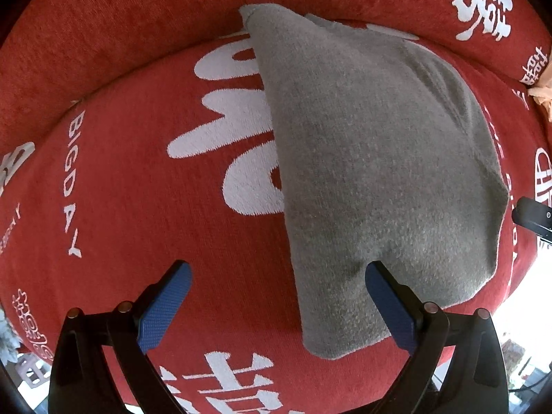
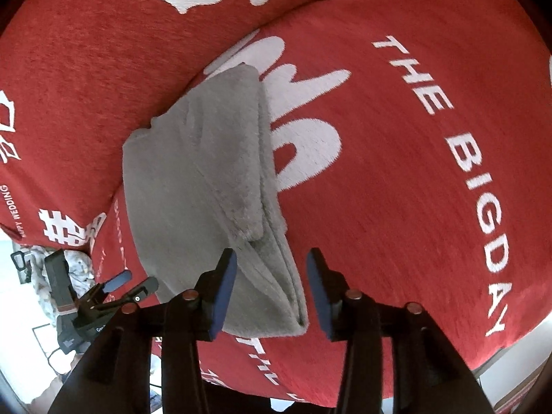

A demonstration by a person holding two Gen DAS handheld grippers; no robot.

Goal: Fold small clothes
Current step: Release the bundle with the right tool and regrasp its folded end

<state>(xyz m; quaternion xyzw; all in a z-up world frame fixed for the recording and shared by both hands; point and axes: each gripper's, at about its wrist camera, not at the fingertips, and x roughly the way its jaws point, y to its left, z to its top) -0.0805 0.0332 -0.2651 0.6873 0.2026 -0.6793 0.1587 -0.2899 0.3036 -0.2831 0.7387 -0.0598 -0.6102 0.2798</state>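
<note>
- Nearest the lens: left gripper [image 1: 277, 305], blue pads spread wide, holding nothing; its right finger [image 1: 388, 307] sits at the near edge of the grey garment [image 1: 372, 158] — touching or just over it, can't tell.
- Right gripper [image 2: 272, 289] also released, jaws apart w/ the garment's near corner [image 2: 293, 314] between them, not pinched.
- Garment: 1 piece, grey knit, already folded into layers (stacked edges show in right wrist view). Lies on the red cushion [image 1: 138, 189] w/ white lettering.
- Key relation: long axis runs away from both tools, near end to the back of the seat. Right gripper looks better lined up on the near end; left is offset to the garment's left side.
- Count: 1 garment, 2 grippers, 1 seat cushion, red backrest [image 1: 120, 17] behind.
- Judgement: fold looks nearly done.
</note>
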